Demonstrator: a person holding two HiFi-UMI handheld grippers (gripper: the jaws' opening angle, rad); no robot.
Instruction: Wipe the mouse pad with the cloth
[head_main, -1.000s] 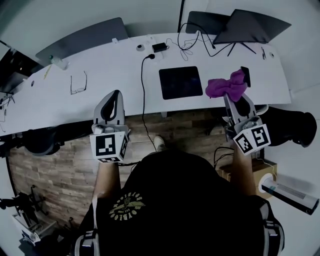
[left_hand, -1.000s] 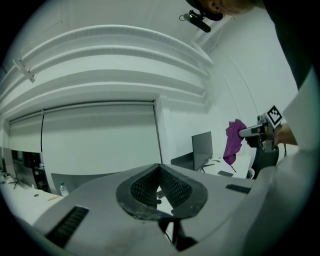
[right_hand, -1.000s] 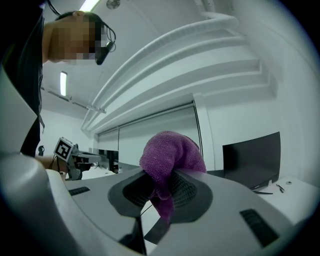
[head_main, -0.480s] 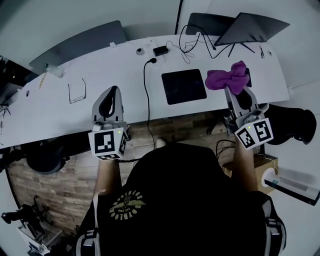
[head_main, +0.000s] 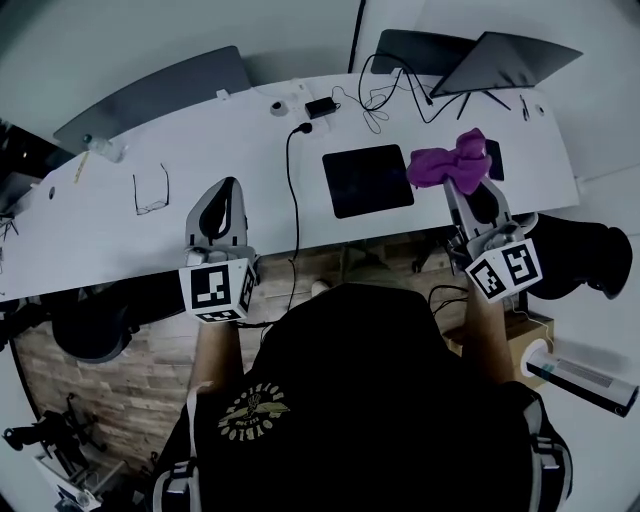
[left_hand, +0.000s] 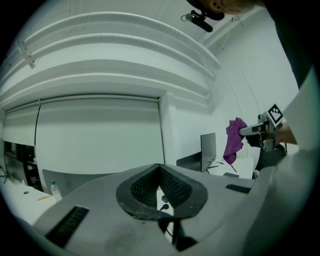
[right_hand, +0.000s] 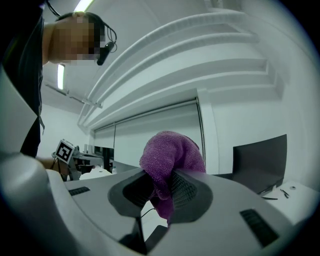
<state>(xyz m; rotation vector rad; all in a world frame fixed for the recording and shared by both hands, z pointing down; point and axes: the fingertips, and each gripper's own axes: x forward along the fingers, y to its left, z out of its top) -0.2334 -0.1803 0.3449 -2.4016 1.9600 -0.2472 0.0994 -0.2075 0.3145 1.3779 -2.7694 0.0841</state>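
Note:
A black mouse pad (head_main: 367, 179) lies flat on the white desk (head_main: 150, 235), near its front edge. My right gripper (head_main: 462, 188) is shut on a purple cloth (head_main: 449, 164), held in the air just right of the pad; the cloth (right_hand: 171, 165) bulges out between the jaws in the right gripper view. My left gripper (head_main: 224, 207) hovers over the desk's front edge, well left of the pad, shut with nothing in it (left_hand: 160, 187). From the left gripper view the cloth (left_hand: 232, 140) hangs at the far right.
A black cable (head_main: 293, 190) runs down the desk just left of the pad. Glasses (head_main: 150, 190) lie further left. A laptop on a stand (head_main: 495, 60), a charger (head_main: 321, 105) and tangled wires (head_main: 385, 95) sit at the back. A dark phone (head_main: 494, 162) lies behind the cloth.
The right gripper has carried the cloth up and slightly left, nearer the pad's right edge. The left gripper has barely moved.

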